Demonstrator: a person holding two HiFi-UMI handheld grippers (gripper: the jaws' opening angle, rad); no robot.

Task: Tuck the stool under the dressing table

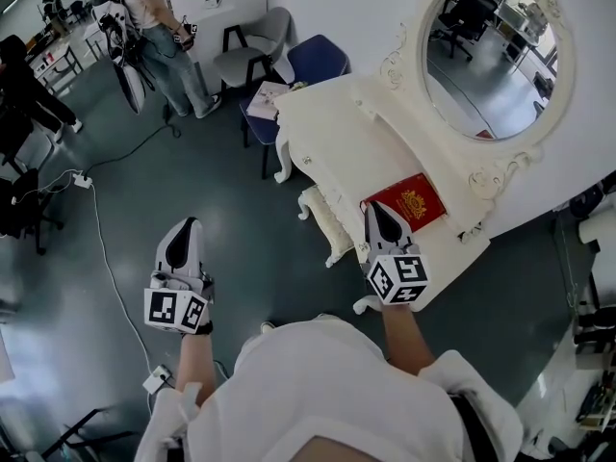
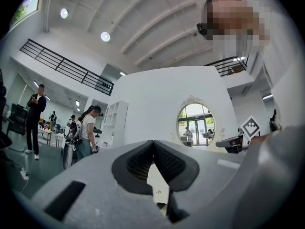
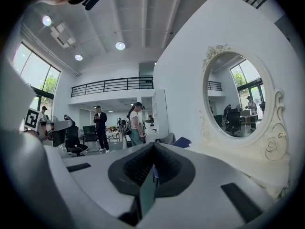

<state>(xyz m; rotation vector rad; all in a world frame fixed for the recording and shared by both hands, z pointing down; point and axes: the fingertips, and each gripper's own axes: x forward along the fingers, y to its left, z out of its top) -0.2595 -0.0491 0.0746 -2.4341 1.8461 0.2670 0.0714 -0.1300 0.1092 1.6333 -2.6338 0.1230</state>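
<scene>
Currently both shut, empty: right gripper (image 1: 375, 210) hangs just beside stool (image 1: 325, 221), which lies lengthwise along dressing table (image 1: 332, 133); left gripper (image 1: 186, 227) farther.

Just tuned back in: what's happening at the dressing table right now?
A person stands at the white dressing table with the oval mirror, a gripper in each hand. Both grippers are shut and hold nothing. The right gripper is over the table's front edge beside the red booklet. The left gripper hangs over the floor, apart from the furniture. The cushioned stool sits at the table's front, part of its seat showing beyond the top. Neither gripper grips it.
</scene>
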